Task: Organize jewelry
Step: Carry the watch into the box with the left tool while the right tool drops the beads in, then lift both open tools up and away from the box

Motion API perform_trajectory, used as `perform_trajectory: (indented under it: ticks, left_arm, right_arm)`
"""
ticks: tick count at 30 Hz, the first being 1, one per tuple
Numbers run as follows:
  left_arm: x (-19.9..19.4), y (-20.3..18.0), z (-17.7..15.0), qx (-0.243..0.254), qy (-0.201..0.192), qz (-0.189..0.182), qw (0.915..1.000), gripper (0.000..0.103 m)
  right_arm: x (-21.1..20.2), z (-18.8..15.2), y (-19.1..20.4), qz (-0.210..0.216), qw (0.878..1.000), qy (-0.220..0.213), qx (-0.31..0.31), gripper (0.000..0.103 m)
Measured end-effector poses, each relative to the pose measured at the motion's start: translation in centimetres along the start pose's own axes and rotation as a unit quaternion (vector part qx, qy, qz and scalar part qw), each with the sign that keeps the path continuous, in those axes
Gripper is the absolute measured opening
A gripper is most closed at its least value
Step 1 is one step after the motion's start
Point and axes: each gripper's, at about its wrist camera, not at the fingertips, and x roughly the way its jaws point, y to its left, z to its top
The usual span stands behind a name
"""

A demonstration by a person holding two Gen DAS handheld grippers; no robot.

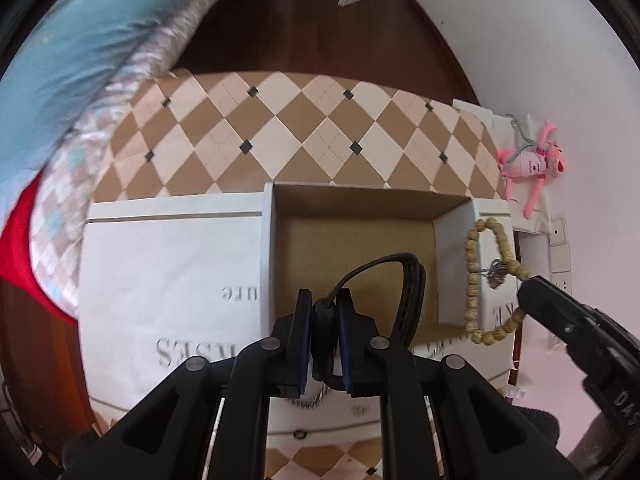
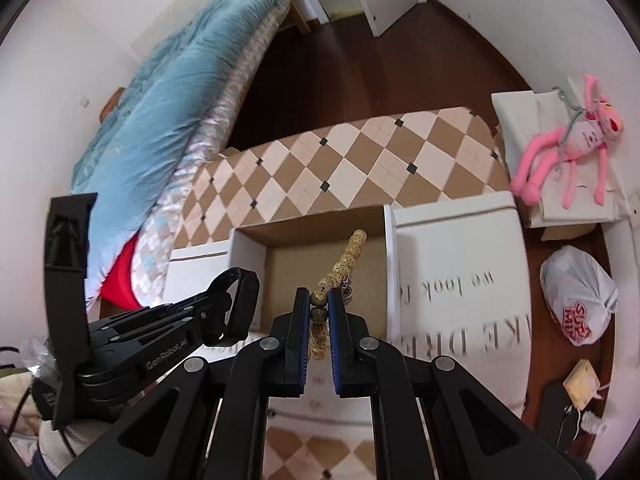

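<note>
Two pieces of jewelry are held over the open cardboard box. One, a black band with a row of holes, curves in a loop up and away from the left gripper, whose jaws are clamped on its thick end. The other, a bracelet of speckled tan beads with a small metal charm, hangs as a long oval, pinched between the right gripper's jaws above the box's right wall.
</note>
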Motion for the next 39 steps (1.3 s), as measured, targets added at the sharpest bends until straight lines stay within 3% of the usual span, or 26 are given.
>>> perform_trajectory:
  ticks: [4,5,6,8,10,12,14,19,21,27,39]
  left_arm:
    - [1.7,0.1,1.6,-0.007,0.021,-0.014,0.9997,0.013]
    - [2.0,0.0,1.9,-0.009,0.024,-0.016,0.9995,0.019]
    - [2.1,0.0,2.1,-0.012,0.024,-0.013,0.9996,0.026]
    - [1.8,0.0,2.2,-0.020,0.021,-0.014,0.9995,0.073]
    - [1.3,0.2,2.2,-0.028,0.011,-0.013,0.9995,0.082]
    - [0.7,0.6,2.0,-0.032,0.004,-0.006,0.9995,0.083]
    - [0.1,0.8,1.8,-0.032,-0.007,0.014,0.9994,0.097]
    - [-1.0,1.4,0.4,-0.025,-0.049,0.067,0.9962,0.099]
    - [-1.2,1.6,-0.7,-0.016,-0.072,0.092,0.9931,0.100]
    - [-0.4,3.0,-2.9,-0.006,-0.074,0.134,0.9882,0.102]
    - [-3.9,2.2,-5.8,0.006,-0.117,0.137,0.9836,0.102]
  right_arm:
    - [3.3,2.2,-0.5,-0.006,0.999,0.031,-0.011,0.010]
    - [4.0,2.3,-0.6,-0.005,0.999,0.040,-0.015,0.010]
    - [4.7,2.6,-0.7,-0.007,0.998,0.052,-0.018,0.010]
    - [5.3,2.7,-0.9,-0.016,0.998,0.062,-0.025,0.011]
    - [5.3,2.6,-1.1,-0.035,0.997,0.063,-0.032,0.021]
    - [4.9,2.4,-1.3,-0.049,0.997,0.056,-0.033,0.032]
    - [4.4,2.0,-1.7,-0.073,0.996,0.049,-0.034,0.042]
    - [4.0,0.4,-1.8,-0.142,0.988,0.034,-0.052,0.092]
    - [4.1,-0.3,-1.7,-0.167,0.984,0.029,-0.061,0.098]
    - [4.9,-2.0,-1.4,-0.190,0.979,0.024,-0.064,0.101]
    - [2.4,-3.8,1.0,-0.204,0.977,-0.018,-0.063,0.101]
